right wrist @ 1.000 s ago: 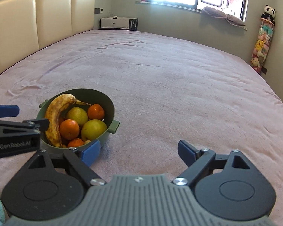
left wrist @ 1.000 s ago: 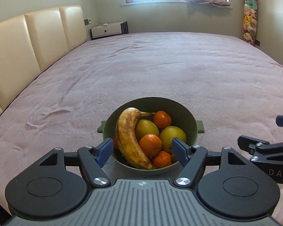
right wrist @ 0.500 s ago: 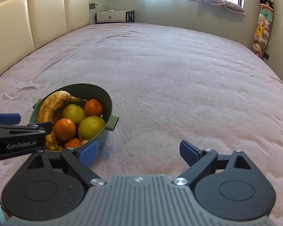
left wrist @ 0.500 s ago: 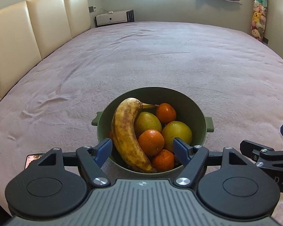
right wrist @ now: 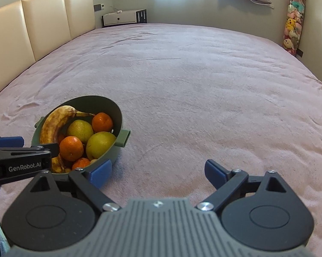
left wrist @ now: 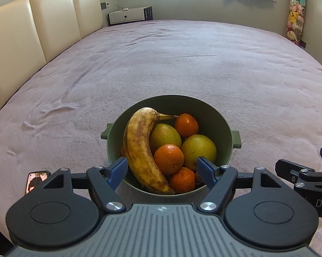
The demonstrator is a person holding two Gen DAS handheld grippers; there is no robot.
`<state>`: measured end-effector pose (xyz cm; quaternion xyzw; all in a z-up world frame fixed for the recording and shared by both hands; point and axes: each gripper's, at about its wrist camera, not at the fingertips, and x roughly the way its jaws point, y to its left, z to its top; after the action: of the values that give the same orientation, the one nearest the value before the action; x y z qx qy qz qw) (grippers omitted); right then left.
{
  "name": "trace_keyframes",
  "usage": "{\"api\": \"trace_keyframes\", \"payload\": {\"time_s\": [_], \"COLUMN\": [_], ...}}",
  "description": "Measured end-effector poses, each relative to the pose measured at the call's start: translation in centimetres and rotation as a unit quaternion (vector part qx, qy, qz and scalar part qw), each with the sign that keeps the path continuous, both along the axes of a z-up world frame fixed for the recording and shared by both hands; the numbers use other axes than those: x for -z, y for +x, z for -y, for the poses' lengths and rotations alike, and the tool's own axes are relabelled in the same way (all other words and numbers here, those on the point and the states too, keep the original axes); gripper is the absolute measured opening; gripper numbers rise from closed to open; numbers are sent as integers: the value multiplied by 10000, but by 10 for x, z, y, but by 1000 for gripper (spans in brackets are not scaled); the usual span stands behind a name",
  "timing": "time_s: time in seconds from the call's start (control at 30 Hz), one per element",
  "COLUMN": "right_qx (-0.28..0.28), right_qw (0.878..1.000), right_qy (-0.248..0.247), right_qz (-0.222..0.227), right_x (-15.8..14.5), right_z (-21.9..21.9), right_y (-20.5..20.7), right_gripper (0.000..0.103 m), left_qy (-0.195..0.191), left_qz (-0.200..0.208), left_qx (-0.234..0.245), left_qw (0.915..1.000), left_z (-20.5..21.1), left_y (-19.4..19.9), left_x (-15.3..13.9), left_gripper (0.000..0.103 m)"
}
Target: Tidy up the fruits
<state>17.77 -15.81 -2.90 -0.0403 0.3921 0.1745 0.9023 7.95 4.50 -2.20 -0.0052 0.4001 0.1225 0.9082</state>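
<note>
1. Both wrist views pitch down and close in vs 1.0 s ago: bowl (left wrist: 222,126) sits larger and higher in the left wrist view, and the window is nearly out of view at 12 o'clock.
2. Phone (left wrist: 37,180) has come into the left wrist view at 8 o'clock; it was not visible 1.0 s ago. It lies flat on the bedspread (left wrist: 182,64), screen lit.
3. Left gripper (left wrist: 162,170): jaws wide, nothing held. Blue pads straddle the near rim of the bowl, one at each side; contact with the rim cannot be told.
4. Right gripper (right wrist: 158,172): jaws wide, nothing held, over bare bedspread. Its left pad is just beside the bowl's near right wall.
5. Bowl: green, two side handles, upright on the bedspread, at 6 o'clock of centre in the left wrist view and at 8 o'clock in the right wrist view.
6. Contents, left wrist view: banana (left wrist: 139,150), brown-spotted, along the 9 o'clock side, stem toward 12. Two pears, one (left wrist: 165,136) at centre, one (left wrist: 199,150) at 3 o'clock.
7. Tangerines: one (left wrist: 186,125) at 1 o'clock, one (left wrist: 169,159) at centre, one (left wrist: 182,183) at 6 o'clock; a sliver of orange fruit shows behind the banana at 9 o'clock.
8. Background: cream headboard (left wrist: 32,32) at 10 o'clock, white nightstand (left wrist: 128,16) at 12, plush toys (left wrist: 294,17) stacked at 2 o'clock.
</note>
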Motion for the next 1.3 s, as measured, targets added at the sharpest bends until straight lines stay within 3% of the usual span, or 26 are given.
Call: {"api": "trace_keyframes", "payload": {"time_s": [1.3], "right_qx": [-69], "right_qw": [10000], "right_qy": [10], "right_qz": [32], "right_x": [-3], "right_z": [2], "right_y": [-4], "right_gripper": [91], "left_qy": [-107], "left_qz": [77], "left_qx": [9], "left_qw": [9999], "left_z": [7], "left_y": [0], "left_x": [-6], "left_gripper": [86]}}
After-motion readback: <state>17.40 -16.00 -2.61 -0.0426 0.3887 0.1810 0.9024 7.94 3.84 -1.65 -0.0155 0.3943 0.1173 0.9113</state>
